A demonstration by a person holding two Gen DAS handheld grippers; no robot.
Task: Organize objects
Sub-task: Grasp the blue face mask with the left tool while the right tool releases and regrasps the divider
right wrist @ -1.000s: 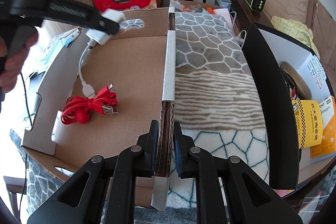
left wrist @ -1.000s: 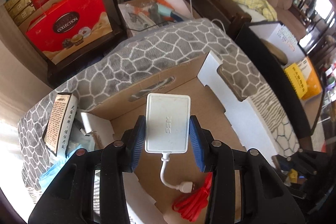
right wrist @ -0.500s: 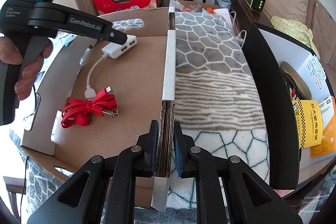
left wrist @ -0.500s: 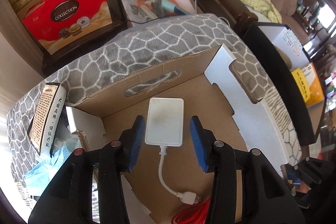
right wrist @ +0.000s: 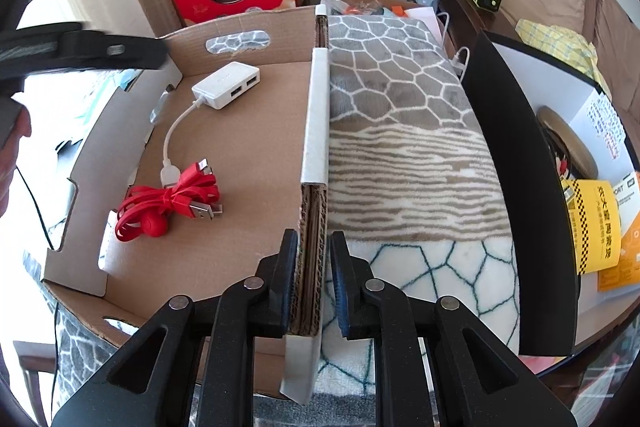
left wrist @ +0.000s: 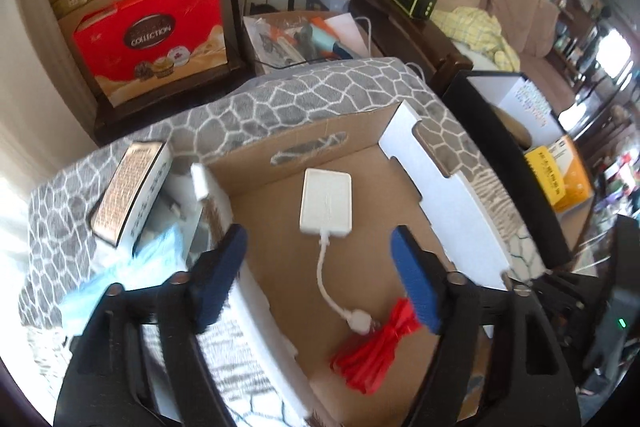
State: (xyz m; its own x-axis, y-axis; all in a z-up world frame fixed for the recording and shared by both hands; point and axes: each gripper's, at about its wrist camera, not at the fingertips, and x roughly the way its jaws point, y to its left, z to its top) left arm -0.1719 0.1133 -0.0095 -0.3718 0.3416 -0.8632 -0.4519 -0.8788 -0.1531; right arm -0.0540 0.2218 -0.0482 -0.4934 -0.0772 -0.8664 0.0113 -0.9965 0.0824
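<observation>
Looking down the left gripper (left wrist: pixel 320 267), we see its jaws just spread wide, nothing between them; the white USB hub (left wrist: pixel 327 202) lies flat on the cardboard box (left wrist: pixel 360 147) floor at twelve o'clock, the red cable bundle (left wrist: pixel 372 351) at five. Our right gripper (right wrist: pixel 314 283) straddles the box wall (right wrist: pixel 316 131), right pad slightly apart

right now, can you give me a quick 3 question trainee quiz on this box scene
1. True or false: the white USB hub lies on the cardboard box floor.
2. What does the right gripper straddle? A) the red cable bundle B) the box's side wall C) a book
3. Fill in: the left gripper stands ____.

Key: 1 true; 2 B; 3 open, its jaws have just been opening, nothing between them.
</observation>
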